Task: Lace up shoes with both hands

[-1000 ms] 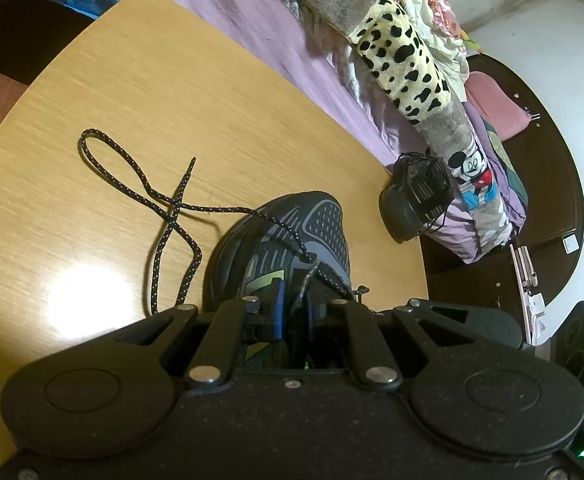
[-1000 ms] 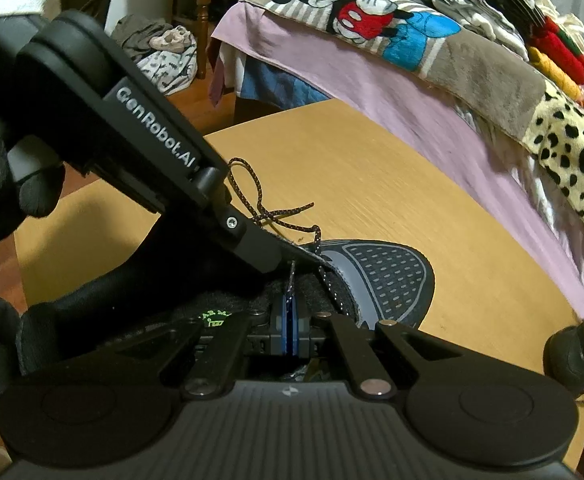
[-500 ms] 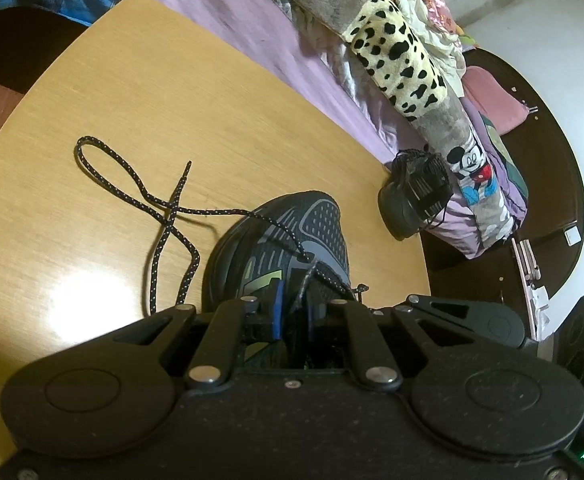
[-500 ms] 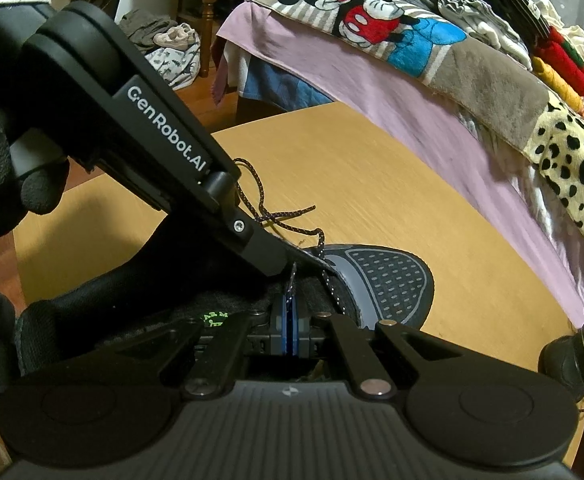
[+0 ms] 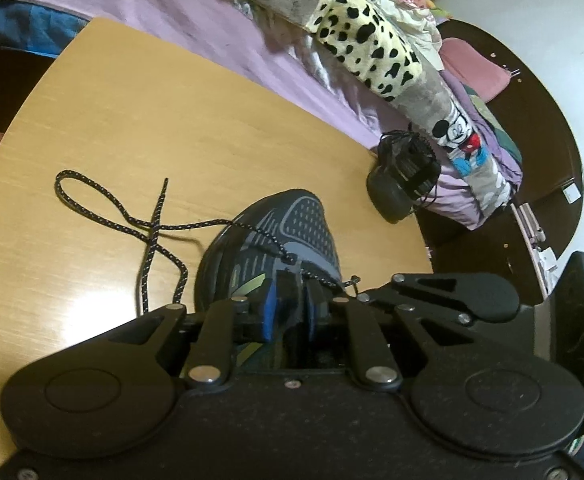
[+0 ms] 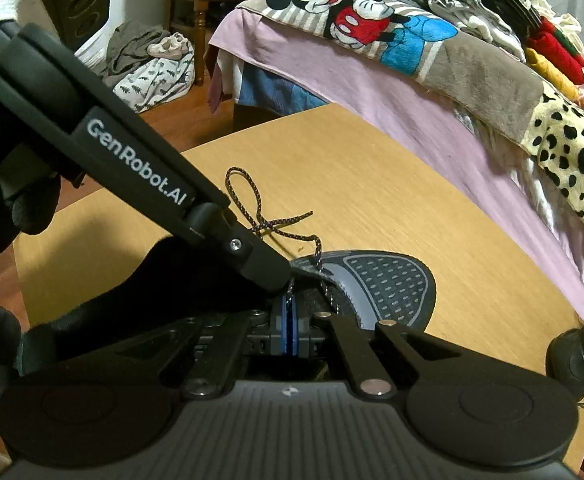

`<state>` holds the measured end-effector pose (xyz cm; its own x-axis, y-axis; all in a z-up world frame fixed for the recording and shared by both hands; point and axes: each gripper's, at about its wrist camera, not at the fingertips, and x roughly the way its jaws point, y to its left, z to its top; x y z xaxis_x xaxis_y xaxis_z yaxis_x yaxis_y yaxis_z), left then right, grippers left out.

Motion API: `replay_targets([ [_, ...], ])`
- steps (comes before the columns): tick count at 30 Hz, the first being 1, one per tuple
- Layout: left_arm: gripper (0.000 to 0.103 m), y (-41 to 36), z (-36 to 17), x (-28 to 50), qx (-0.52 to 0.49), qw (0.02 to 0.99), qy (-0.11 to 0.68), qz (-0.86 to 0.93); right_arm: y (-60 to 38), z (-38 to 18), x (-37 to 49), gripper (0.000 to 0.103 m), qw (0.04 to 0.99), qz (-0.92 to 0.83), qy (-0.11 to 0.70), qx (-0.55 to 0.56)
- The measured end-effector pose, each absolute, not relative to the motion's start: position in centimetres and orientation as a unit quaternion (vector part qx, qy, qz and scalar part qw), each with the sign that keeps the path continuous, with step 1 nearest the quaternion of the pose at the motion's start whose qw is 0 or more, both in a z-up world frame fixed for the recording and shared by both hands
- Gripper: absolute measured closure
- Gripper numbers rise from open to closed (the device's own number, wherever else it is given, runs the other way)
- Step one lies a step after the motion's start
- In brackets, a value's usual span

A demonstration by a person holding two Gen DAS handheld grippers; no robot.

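Wooden surface (image 5: 139, 112) stood against a bed (image 6: 332, 80) with a lilac sheet. Dark grey mesh shoe (image 5: 292, 232) lay near the surface's near edge, long axis running from the claws toward the bed-side edge, toe toward the bed. Black speckled lace (image 5: 131, 224) trailed from the eyelets over the surface toward its left edge, looped and crossing itself. Second dark shoe (image 5: 404, 176) sat at the bed-side edge.

Left claw (image 5: 292, 308) was down on the shoe's throat, blue pads narrowly apart, clamped on the dark upper by the eyelets. Right claw (image 6: 289, 324) was pressed together, pinching a lace strand just behind the toe cap.
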<state>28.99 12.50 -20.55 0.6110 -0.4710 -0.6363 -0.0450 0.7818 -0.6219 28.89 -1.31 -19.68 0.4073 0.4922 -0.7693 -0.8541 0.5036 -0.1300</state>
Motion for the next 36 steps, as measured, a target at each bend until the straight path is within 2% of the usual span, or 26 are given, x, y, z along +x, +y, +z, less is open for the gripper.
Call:
replay_targets([
  [5,0.091,13.1,-20.0,29.0,-0.316,0.844,0.411,-0.136,-1.4,-19.7,29.0,0.099,0.8,0.421,0.343,-0.256],
  [19,0.091,14.8,-22.2,29.3,-0.442,0.801,0.398,-0.069,-1.5,-19.7,28.9,0.098,0.811,0.414,0.332,-0.246],
  [29,0.091,13.5,-22.1,29.7,-0.432,0.808,0.394,-0.068,-1.7,-19.7,28.9,0.098,0.817,0.411,0.329,-0.235],
  [36,0.101,13.3,-22.4,29.7,-0.431,0.809,0.396,-0.057,-1.8,-19.7,28.9,0.098,0.82,0.41,0.327,-0.23],
])
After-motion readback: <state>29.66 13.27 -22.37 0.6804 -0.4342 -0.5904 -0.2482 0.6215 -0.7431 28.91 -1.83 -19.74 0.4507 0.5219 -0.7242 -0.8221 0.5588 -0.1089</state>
